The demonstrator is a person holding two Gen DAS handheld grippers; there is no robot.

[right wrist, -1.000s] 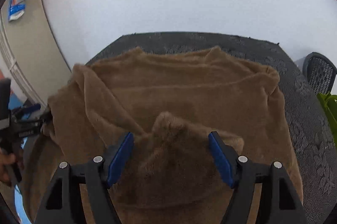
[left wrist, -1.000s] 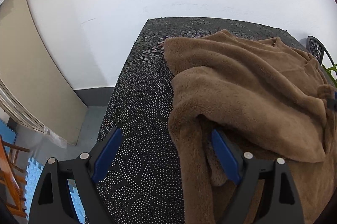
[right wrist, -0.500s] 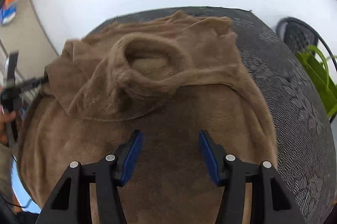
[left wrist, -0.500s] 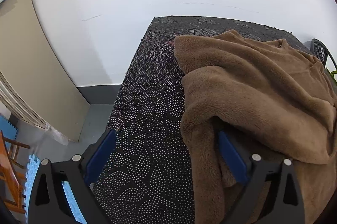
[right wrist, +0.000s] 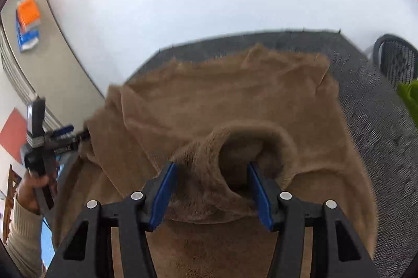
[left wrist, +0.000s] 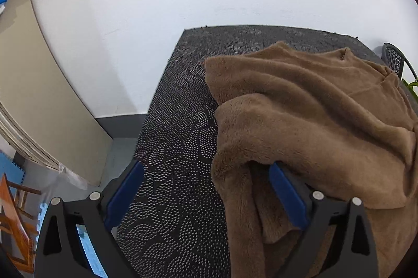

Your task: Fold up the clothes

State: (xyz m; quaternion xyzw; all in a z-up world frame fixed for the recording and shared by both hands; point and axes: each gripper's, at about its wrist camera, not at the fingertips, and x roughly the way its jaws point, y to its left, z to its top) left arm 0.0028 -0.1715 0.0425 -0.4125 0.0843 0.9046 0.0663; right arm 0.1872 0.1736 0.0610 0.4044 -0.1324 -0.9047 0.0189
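A brown fleece garment (left wrist: 300, 121) lies spread over a dark dotted table (left wrist: 177, 147). My left gripper (left wrist: 206, 189) stands open at the garment's left edge. Its right finger (left wrist: 284, 197) sits under a draped fold and its left finger is over bare table. In the right wrist view the garment (right wrist: 235, 95) has a raised, ring-shaped opening near me. My right gripper (right wrist: 213, 189) is open and straddles one side of that ring, with its right finger (right wrist: 261, 194) poking into the hole. The left gripper (right wrist: 78, 139) shows there too, held by a hand (right wrist: 34, 186).
The table (right wrist: 378, 121) backs onto a white wall. A black mesh chair (right wrist: 397, 61) and a green plant (right wrist: 410, 98) stand off its right end. Left of the table the floor drops away, with blue foam mats (left wrist: 7, 168) and a wooden frame (left wrist: 13, 212).
My right gripper has moved forward and now straddles the ring-shaped fold, which lay beyond its tips half a second ago. The left gripper has hardly shifted and stays open.
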